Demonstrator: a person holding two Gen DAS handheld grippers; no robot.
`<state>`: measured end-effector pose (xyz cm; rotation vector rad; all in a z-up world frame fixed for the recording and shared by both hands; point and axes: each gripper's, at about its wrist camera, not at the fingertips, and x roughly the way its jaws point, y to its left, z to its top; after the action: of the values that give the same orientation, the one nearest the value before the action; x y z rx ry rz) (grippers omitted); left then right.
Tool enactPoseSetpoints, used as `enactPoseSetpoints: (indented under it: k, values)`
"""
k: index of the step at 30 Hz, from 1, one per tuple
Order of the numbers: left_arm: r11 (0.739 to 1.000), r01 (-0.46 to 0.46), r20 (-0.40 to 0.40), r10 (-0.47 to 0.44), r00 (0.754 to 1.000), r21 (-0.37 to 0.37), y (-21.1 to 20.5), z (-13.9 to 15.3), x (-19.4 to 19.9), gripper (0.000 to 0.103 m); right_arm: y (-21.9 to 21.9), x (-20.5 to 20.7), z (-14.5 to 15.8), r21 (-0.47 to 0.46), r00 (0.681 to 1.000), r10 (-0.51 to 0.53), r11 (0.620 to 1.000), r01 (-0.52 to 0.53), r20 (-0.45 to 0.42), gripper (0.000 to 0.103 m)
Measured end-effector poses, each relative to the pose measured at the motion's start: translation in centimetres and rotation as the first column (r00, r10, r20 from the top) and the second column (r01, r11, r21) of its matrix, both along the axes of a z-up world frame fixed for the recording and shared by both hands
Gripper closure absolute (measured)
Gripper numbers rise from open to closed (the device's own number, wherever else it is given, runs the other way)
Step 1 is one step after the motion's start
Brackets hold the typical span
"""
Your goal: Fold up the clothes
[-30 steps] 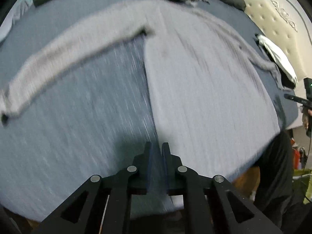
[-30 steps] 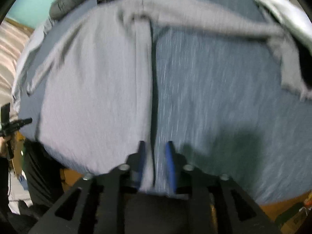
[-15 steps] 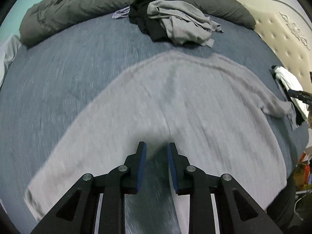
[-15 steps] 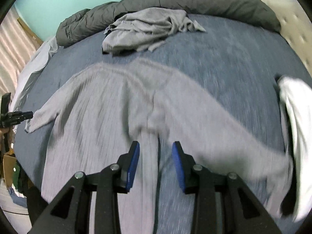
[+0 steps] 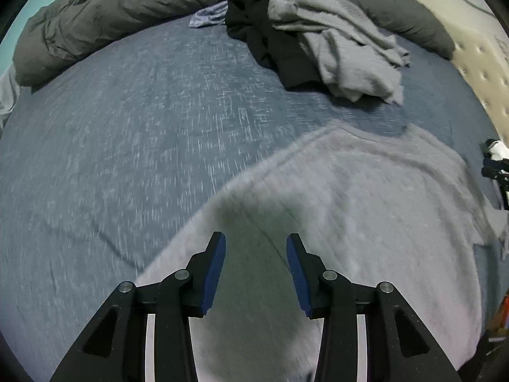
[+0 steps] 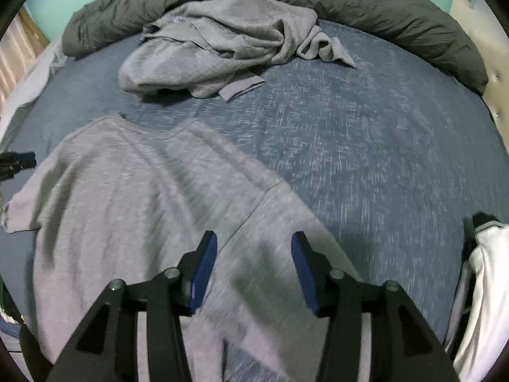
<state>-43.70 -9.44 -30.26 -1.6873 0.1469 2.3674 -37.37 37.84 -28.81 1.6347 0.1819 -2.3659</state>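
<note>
Grey sweater [image 5: 366,222] is lying flat on the bed [image 5: 143,143], sleeves folded in over the body. My left jaws [image 5: 256,248] and right jaws [image 6: 254,248] are opening above it, nothing between them. I am judging the sleeve fold done; next I am needing a grip at the hem. A clothes pile [image 6: 222,41] is waiting beyond.

I am looking at the blue bed [image 5: 133,146] carrying a spread grey sweater [image 5: 366,210], crumpled clothes [image 5: 318,38] and a dark duvet [image 6: 366,3].
</note>
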Motion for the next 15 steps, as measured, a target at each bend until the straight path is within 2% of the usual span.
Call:
enactPoseSetpoints:
  k: [8,15]
  values:
    - [0.999,0.026,0.008,-0.026,1.000,-0.040,1.9,-3.4,-3.5,0.060,-0.6,-4.8,-3.2,0.025,0.999,0.032,0.999,-0.032,0.016,0.054]
    - [0.997,0.049,-0.002,-0.049,0.999,-0.056,2.8,-4.8,-4.7,0.060,-1.7,-6.9,-6.2,0.088,0.995,0.076,0.993,-0.081,0.063,0.054]
